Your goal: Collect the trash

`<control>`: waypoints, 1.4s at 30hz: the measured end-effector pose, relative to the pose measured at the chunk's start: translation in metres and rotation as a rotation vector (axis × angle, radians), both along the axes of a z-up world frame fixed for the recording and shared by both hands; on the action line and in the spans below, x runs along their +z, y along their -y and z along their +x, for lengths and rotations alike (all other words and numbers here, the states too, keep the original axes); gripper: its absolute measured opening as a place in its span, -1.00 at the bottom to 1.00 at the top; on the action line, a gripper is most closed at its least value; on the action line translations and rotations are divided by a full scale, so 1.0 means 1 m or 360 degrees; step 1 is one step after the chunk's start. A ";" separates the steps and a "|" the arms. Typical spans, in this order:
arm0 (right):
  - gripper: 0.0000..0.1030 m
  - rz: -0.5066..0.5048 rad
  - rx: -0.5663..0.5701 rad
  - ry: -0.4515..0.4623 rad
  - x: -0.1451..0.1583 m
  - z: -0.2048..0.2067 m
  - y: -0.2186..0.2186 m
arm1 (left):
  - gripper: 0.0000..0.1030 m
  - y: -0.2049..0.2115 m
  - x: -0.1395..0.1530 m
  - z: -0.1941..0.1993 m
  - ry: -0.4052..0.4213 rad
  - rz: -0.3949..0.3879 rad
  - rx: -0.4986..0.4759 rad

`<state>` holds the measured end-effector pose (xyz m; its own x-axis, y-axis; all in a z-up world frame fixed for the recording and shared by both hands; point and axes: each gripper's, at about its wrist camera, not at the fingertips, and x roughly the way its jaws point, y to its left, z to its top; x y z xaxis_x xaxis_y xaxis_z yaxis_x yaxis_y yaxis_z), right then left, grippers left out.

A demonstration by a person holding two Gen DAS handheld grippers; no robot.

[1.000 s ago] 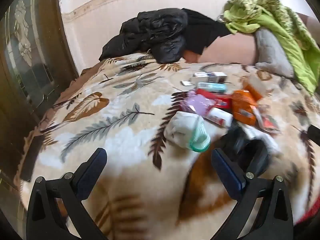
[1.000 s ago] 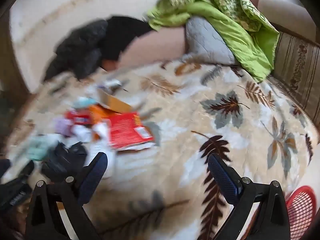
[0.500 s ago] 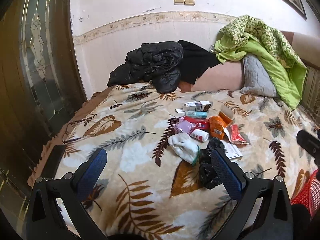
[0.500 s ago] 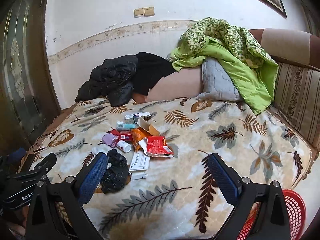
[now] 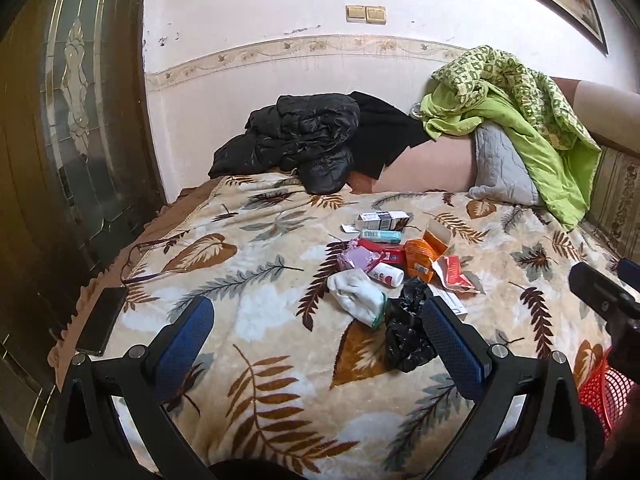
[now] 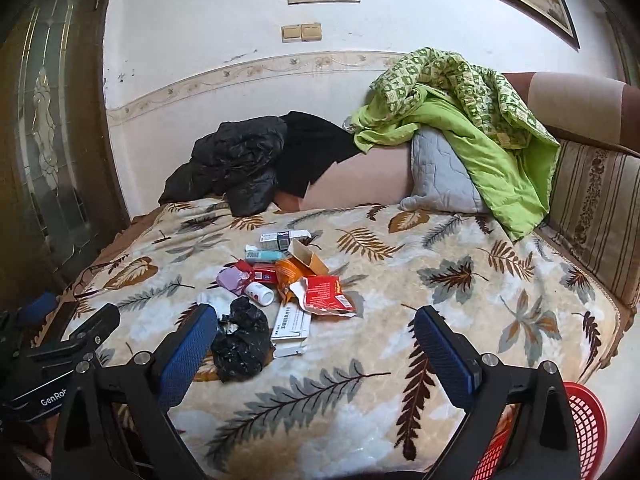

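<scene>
Left gripper (image 5: 316, 342) and right gripper (image 6: 316, 354) wide apart, above littered blanket (image 6: 460, 312).

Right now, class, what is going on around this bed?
A person holds two grippers above a leaf-patterned blanket. The left gripper and right gripper are both open and empty. A trash pile of boxes, wrappers and a black bag lies untouched. A red basket waits at the bed's corner.

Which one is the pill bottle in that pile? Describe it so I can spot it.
On the leaf-print blanket, find the trash pile in the middle. The pill bottle lies on its side just beyond the crumpled black bag, beside the purple packet. It is the only small white cylinder.
</scene>
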<state>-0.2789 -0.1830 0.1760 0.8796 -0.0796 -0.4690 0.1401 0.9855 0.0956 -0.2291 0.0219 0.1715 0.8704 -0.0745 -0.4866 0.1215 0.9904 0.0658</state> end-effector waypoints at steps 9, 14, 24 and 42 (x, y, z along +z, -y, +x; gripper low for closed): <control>0.95 -0.0003 0.0012 -0.0002 0.002 -0.001 -0.004 | 1.00 0.003 0.003 -0.004 0.0008 -0.0006 -0.0014; 0.94 -0.0005 0.0013 -0.0016 0.003 0.000 -0.005 | 1.00 0.003 0.002 -0.004 -0.0002 -0.0007 -0.0023; 0.94 0.0016 0.0009 -0.0034 0.001 0.001 -0.003 | 1.00 0.007 -0.004 -0.005 -0.0024 -0.0001 -0.0021; 0.90 0.0092 -0.0001 -0.0171 -0.022 0.021 0.004 | 1.00 -0.006 -0.022 0.021 -0.0223 -0.0070 -0.0005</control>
